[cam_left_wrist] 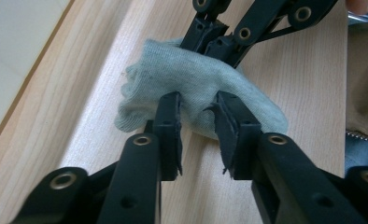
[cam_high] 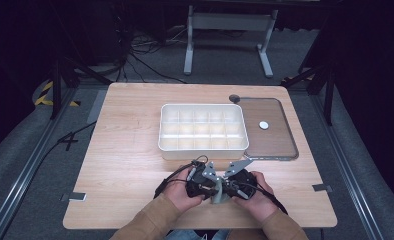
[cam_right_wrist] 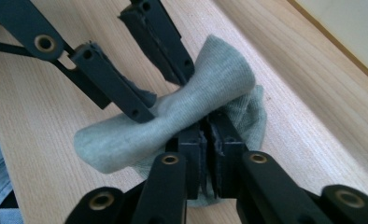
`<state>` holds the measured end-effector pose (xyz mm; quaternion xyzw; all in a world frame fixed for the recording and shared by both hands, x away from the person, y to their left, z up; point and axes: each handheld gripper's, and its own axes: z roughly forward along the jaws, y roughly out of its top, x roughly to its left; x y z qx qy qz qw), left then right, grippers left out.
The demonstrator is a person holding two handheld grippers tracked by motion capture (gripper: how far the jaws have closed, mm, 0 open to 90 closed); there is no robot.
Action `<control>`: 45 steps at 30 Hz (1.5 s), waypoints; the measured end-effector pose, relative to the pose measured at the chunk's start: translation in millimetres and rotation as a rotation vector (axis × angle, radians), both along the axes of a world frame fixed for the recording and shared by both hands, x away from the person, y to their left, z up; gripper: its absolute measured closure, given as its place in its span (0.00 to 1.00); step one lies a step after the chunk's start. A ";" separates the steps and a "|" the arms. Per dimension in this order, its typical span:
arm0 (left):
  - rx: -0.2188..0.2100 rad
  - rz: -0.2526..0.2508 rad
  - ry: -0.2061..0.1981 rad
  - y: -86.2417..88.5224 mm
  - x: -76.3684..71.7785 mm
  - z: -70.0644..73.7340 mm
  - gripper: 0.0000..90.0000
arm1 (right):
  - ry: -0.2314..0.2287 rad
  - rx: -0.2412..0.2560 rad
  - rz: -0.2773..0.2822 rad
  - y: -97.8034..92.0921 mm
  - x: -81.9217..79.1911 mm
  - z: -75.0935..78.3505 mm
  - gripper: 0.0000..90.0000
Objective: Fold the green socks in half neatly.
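A rolled light grey sock (cam_high: pixel 219 196) lies on the wooden table (cam_high: pixel 130 165) near its front edge, between the person's two hands. My left gripper (cam_left_wrist: pixel 198 112) grips the roll across its middle, and the cloth (cam_left_wrist: pixel 196 79) narrows to a waist between the jaws. My right gripper (cam_right_wrist: pixel 205 128) comes from the opposite side, its jaws pressed together on a fold of the sock (cam_right_wrist: pixel 126 135). In the high view the left gripper (cam_high: pixel 211 189) and right gripper (cam_high: pixel 229 189) meet tip to tip over the sock.
A white tray (cam_high: pixel 203 148) divided into several compartments stands just behind the hands at mid-table. To its right lies a tinted flat lid (cam_high: pixel 277 142) with a small white disc (cam_high: pixel 263 125) on it. Bare wood lies to the left.
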<state>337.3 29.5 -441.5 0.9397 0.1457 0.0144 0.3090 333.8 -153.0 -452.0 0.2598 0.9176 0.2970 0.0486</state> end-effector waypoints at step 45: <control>0.010 -0.065 -0.115 -17.9 -10.9 -5.4 0.63 | 0.008 0.126 -0.102 -27.8 -4.2 21.3 0.69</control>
